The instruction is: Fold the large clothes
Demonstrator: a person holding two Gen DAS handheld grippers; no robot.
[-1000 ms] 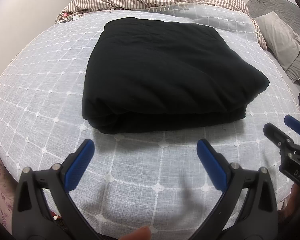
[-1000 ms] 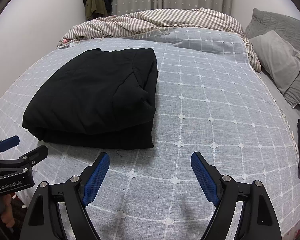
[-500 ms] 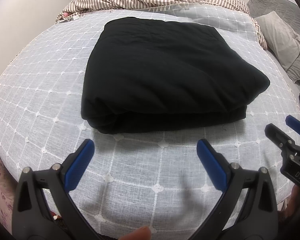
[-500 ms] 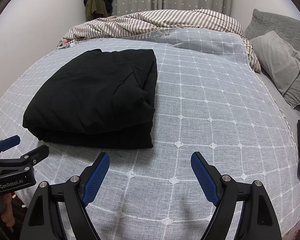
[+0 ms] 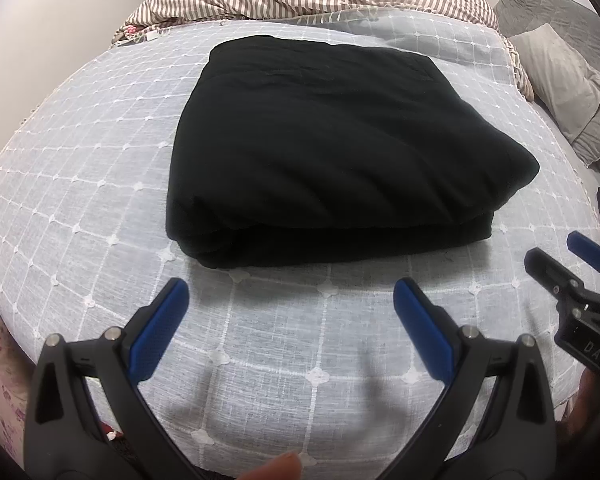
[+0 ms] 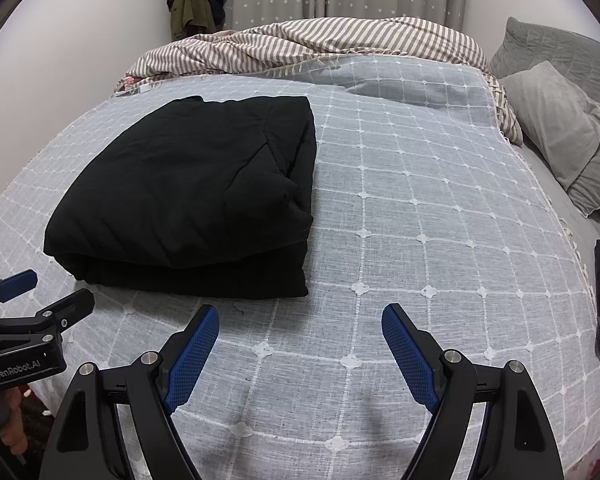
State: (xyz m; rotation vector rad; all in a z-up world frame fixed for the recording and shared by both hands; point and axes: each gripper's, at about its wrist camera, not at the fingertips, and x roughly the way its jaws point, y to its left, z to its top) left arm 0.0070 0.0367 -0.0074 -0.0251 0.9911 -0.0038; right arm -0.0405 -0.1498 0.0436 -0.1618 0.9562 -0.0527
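Looking back a moment, nothing has changed: you kept both hands where they were and the black garment (image 5: 332, 152) has not moved. It lies folded in a thick, neat pile on the bed (image 5: 80, 184), on the checked cover, a little way in front of you. Your left claw (image 5: 288, 320) is wide, with nothing in it. Your right claw (image 6: 300, 348) is wide too, and empty, over bare cover just right of the pile. That stillness likely means the folding is done, or one last fold is left.
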